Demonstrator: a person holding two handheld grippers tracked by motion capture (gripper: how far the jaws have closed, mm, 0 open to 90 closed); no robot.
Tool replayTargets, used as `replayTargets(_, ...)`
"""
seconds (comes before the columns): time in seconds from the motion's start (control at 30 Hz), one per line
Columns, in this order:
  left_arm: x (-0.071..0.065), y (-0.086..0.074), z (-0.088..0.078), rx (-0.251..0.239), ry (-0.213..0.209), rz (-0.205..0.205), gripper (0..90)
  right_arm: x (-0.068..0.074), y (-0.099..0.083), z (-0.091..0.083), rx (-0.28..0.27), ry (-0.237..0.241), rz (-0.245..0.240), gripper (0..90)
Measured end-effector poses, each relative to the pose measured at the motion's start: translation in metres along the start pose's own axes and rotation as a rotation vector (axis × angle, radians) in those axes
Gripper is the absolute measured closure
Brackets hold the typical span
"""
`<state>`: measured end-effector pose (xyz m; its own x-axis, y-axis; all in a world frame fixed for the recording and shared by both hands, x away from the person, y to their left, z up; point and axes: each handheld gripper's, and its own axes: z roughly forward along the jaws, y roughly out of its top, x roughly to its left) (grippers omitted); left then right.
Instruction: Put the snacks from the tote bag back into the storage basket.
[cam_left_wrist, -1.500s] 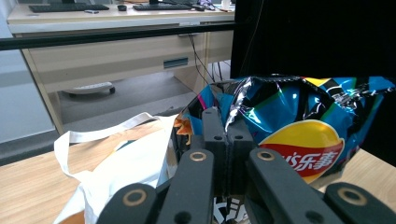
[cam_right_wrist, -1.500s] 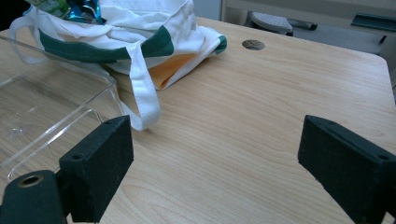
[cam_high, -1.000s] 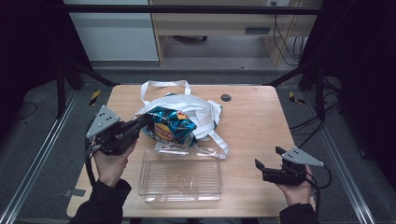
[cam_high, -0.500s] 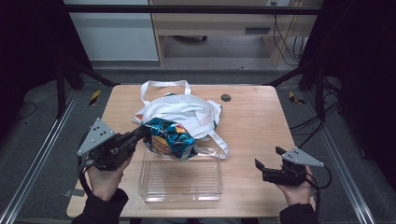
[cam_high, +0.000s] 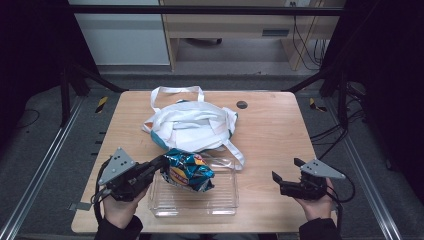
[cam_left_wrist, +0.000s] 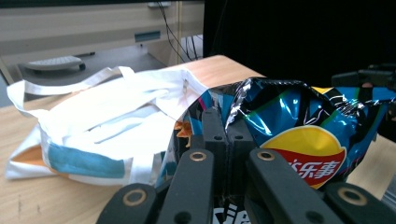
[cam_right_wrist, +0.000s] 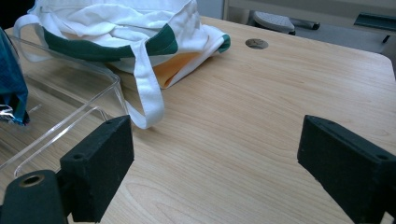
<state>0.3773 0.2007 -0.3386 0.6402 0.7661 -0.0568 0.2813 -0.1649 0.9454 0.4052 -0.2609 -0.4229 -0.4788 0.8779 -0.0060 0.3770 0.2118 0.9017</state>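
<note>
The wooden table (cam_high: 270, 145) fills the middle of the high view. On it, toward the upper centre, lies my white cloth bag (cam_high: 192, 125) with teal trim, slumped flat, its handles loose; one strap trails down toward the lower centre, ending just beside the clear plastic tray (cam_high: 225, 200). The tray sits at the lower centre of the frame, near the table's front edge.

My left gripper (cam_high: 157, 167), at the lower left, has its jaws pressed together on one edge of the blue chip bag (cam_high: 189, 171). The chip bag hangs over the left part of the tray (whether it touches the tray floor, I cannot tell). In the left gripper view the crinkled chip bag (cam_left_wrist: 299, 121) bulges at right, the cloth bag (cam_left_wrist: 102, 121) behind it at left.

My right gripper (cam_high: 280, 182), at the lower right, holds nothing; its jaws stand wide apart above bare wood. A small dark round hole (cam_high: 242, 104) marks the table's upper centre.
</note>
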Motion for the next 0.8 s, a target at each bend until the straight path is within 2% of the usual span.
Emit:
replayTargets(0.4,-0.003,-0.017,0.018,0.069,-0.004,0.006,90.0,-0.001,-0.004,0.002,0.012,0.000,0.000,11.0)
replayTargets(0.57,-0.004,-0.020,0.023,0.083,-0.006,-0.002,90.0,0.000,-0.004,0.004,0.018,0.004,-0.005,11.0)
replayTargets(0.8,-0.004,-0.022,0.025,0.090,0.010,-0.011,89.8,0.000,-0.005,0.004,0.020,0.005,-0.001,11.1)
